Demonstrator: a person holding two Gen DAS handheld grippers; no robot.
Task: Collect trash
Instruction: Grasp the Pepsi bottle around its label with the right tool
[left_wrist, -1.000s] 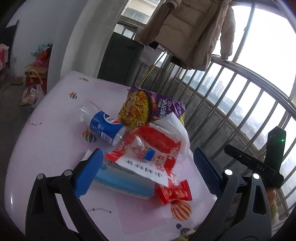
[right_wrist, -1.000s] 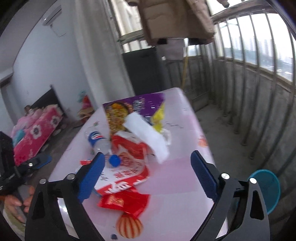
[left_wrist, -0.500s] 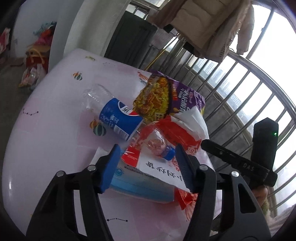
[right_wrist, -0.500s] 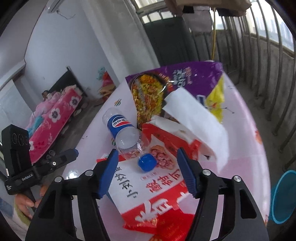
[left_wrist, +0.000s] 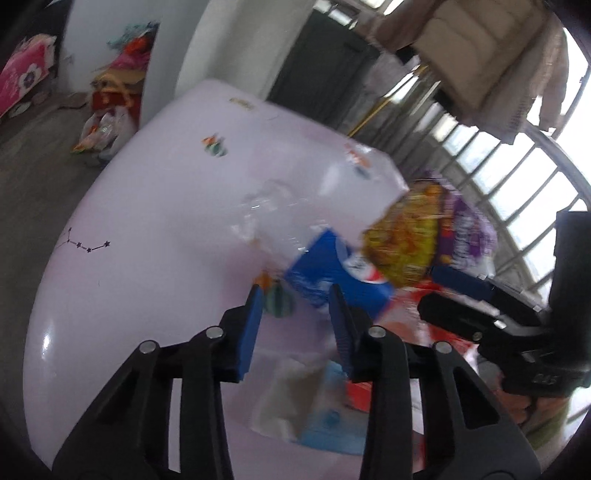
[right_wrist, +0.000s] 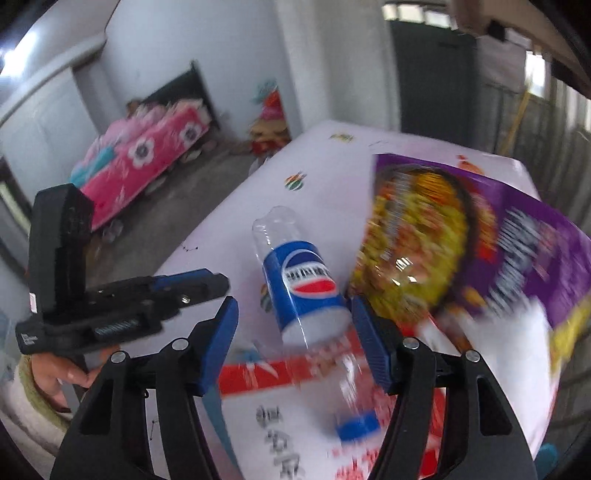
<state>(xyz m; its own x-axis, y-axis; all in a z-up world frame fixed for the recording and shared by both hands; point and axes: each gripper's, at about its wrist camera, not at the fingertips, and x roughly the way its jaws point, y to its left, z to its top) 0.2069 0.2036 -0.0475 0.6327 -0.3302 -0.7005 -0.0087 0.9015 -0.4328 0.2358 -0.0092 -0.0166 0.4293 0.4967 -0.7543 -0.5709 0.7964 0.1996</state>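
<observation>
A clear plastic Pepsi bottle (right_wrist: 303, 291) with a blue label and blue cap lies on a pile of trash on the white table (right_wrist: 325, 166). My right gripper (right_wrist: 293, 332) is open, its blue pads on either side of the bottle's body. The bottle also shows in the left wrist view (left_wrist: 332, 280). My left gripper (left_wrist: 295, 317) is open with a narrow gap, just in front of the bottle's label. A purple and yellow snack bag (right_wrist: 461, 236) and a red and white wrapper (right_wrist: 295, 417) lie beside and under the bottle.
A blue and white tissue pack (left_wrist: 314, 413) lies under my left gripper. A metal balcony railing (left_wrist: 517, 177) runs along the table's far side. A beige coat (left_wrist: 480, 48) hangs above it. A pink bedding pile (right_wrist: 140, 162) is on the floor beyond.
Both grippers have moved in close to the bottle and narrowed. My right gripper's pads now flank the bottle. My left gripper swung left toward the bottle's label.
</observation>
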